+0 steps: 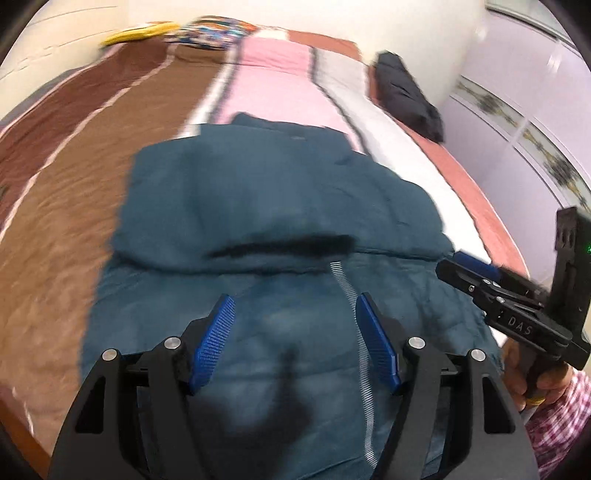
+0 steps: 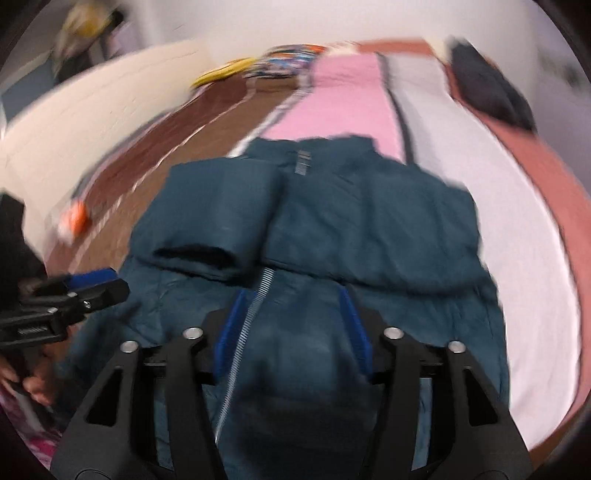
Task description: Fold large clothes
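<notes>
A dark teal padded jacket [image 1: 280,206] lies on the bed with its sleeves folded across the chest and its pale zip [image 1: 347,291] running down the front. It also shows in the right wrist view [image 2: 369,229]. My left gripper [image 1: 295,306] is open above the jacket's lower part, blue pads apart, holding nothing. My right gripper [image 2: 291,306] is open above the lower front, straddling the zip [image 2: 255,302]. The right gripper also shows at the right edge of the left wrist view [image 1: 461,266]; the left one shows at the left edge of the right wrist view [image 2: 99,284].
The bed carries a striped cover of brown [image 1: 110,147], pink [image 1: 280,85] and white [image 2: 517,236] bands. A folded black garment [image 1: 406,96] lies at the far right edge. Colourful items and a yellow object [image 1: 140,33] lie at the head. A white wall [image 2: 92,110] runs along the left.
</notes>
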A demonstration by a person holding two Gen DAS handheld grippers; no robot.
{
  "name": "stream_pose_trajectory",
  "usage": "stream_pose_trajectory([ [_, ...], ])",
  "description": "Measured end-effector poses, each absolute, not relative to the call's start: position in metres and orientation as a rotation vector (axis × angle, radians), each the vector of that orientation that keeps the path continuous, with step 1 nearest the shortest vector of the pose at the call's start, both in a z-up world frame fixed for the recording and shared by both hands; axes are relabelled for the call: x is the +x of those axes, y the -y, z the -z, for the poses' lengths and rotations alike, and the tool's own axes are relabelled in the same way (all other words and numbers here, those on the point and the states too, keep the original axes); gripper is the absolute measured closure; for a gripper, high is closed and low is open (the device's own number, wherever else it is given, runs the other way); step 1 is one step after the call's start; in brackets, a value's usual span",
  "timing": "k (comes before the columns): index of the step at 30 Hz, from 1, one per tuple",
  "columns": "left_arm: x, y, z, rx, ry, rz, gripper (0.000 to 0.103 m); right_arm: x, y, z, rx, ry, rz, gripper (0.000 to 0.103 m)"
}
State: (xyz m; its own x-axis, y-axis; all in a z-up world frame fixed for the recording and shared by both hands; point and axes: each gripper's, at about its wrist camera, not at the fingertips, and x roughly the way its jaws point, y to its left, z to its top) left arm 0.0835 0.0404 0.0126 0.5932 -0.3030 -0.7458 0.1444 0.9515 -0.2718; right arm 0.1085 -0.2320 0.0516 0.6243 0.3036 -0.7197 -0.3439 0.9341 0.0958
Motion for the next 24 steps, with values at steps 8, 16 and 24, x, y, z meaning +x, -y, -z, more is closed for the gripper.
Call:
stream_pose_trajectory([
  [8,0.054,-0.096,-0.009,-0.312,-0.87,0.178,0.036,0.103,0.094,-0.027,-0.541,-0.639,-0.439,0.042],
  [16,0.038,-0.134,-0.007,-0.4,-0.845,0.142,0.036,0.136,0.033,0.015,-0.776,-0.577,-0.34,0.042],
  [24,0.039,-0.135,-0.001,-0.414,-0.857,0.162,0.036,0.16,0.046,0.007,-0.652,-0.649,-0.319,0.101],
])
